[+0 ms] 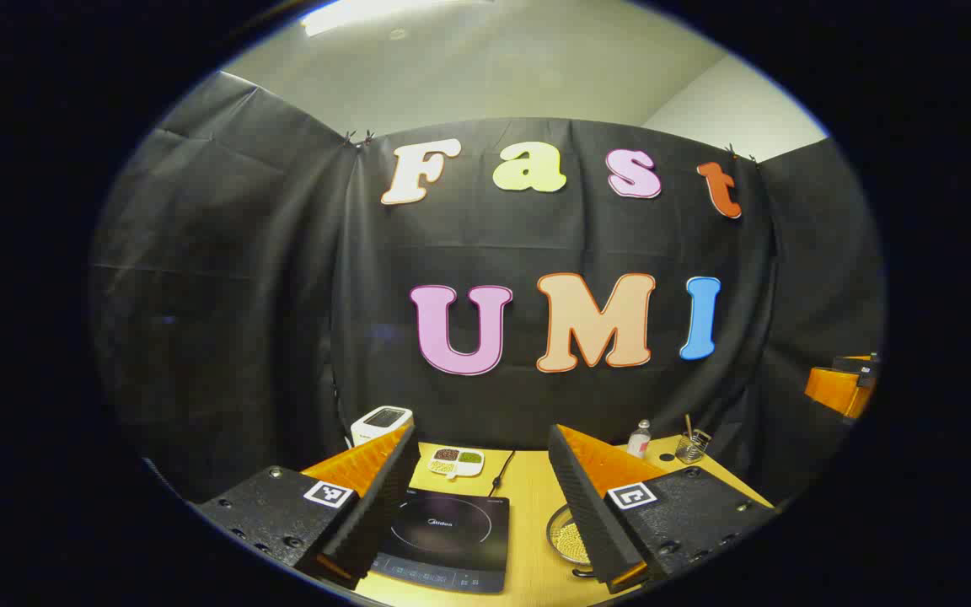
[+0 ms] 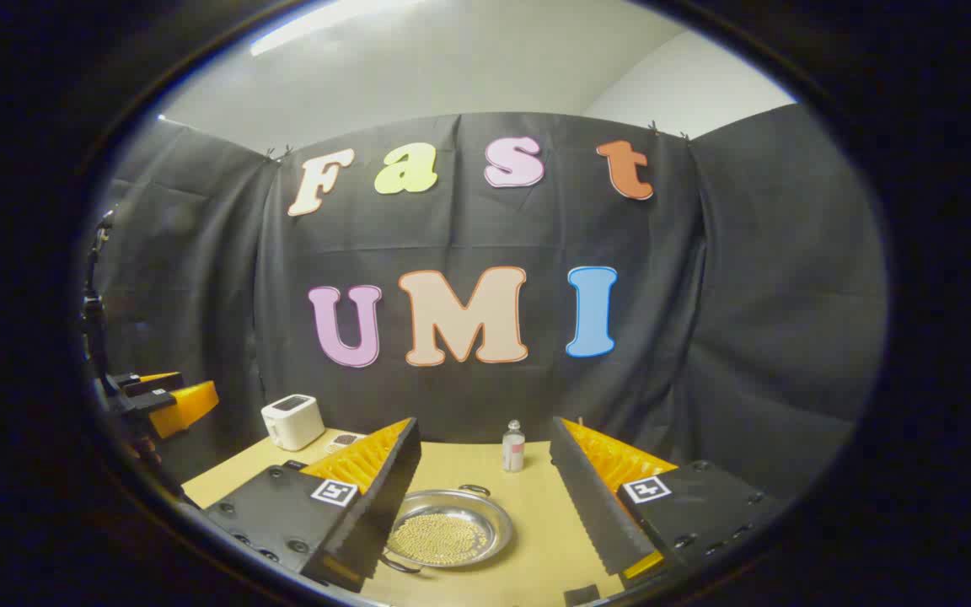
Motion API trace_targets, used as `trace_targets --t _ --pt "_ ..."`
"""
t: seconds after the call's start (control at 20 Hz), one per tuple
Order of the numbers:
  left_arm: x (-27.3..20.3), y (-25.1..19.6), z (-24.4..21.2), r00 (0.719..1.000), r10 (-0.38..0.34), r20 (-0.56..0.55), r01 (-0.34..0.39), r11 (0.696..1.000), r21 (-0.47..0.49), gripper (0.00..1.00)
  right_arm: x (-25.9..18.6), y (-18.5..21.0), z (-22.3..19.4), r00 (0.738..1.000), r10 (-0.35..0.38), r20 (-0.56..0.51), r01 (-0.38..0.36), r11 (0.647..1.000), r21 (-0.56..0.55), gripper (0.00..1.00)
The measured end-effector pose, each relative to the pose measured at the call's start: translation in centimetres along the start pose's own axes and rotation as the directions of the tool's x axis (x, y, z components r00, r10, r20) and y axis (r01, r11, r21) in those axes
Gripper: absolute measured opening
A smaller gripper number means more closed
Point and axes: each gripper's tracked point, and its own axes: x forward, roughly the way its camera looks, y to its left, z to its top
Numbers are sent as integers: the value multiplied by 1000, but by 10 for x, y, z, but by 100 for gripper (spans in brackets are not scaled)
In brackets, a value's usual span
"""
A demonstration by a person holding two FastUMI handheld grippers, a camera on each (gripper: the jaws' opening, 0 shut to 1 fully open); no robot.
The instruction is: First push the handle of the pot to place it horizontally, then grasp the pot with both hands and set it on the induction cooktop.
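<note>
Pot [image 2: 446, 533], shallow and steel with small grains inside, sits on the wooden table [image 2: 536, 539] between the right gripper [image 2: 485, 506] fingers, its loop handles near twelve and seven o'clock. Both tongs gape wide, empty. The left gripper [image 1: 483, 497] hangs over the induction cooktop [image 1: 445, 529], pot at its four o'clock. I would nudge a handle sideways gently. Toaster [image 2: 292, 421] and bottle [image 2: 513, 447] stand behind.

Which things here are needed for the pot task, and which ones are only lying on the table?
Needed for the job:
- pot, holding small yellowish grains
- induction cooktop
- left gripper and right gripper, both open

Just lying about:
- white toaster
- small bottle
- divided snack dish
- wire cup with sticks
</note>
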Motion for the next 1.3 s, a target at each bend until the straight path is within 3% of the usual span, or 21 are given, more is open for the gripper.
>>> trace_targets --t 0.05,0.15,0.2,0.3,0.35,0.45,0.55,0.6,1.05,1.1,1.3 --pt "0 -1 -1 1000 -2 0 2 1000 5 89 1 2 -1 1000 6 -6 -6 1000 1 93" --pt "-3 -2 -4 1000 -1 -5 1 1000 12 94 2 3 -5 1000 14 -18 -14 1000 0 98" --pt "-3 -4 -4 1000 1 -6 -1 1000 16 89 2 4 -7 1000 18 -21 -18 1000 -1 98" --pt "-4 -3 -6 1000 10 -13 -10 1000 22 89 3 8 -9 999 30 -28 -30 1000 1 98" --pt "-5 -2 -9 1000 16 -19 -15 1000 24 94 3 10 -10 999 37 -32 -37 999 2 94" --pt "-5 -1 -11 999 25 -27 -24 999 29 89 4 11 -11 998 45 -35 -45 999 0 94" --pt "-6 0 -13 999 32 -31 -31 999 34 99 6 12 -12 998 48 -36 -48 999 -3 93" --pt "-6 0 -14 999 33 -34 -32 999 35 89 6 12 -13 998 49 -38 -49 999 -3 93" --pt "-5 5 -23 996 64 -56 -62 997 50 89 13 17 -18 996 68 -50 -67 998 16 93" --pt "-5 6 -25 996 66 -58 -64 997 46 94 14 17 -20 996 70 -55 -69 997 14 93" --pt "-5 12 -26 995 81 -59 -78 996 48 89 18 18 -31 993 79 -83 -78 997 21 93"
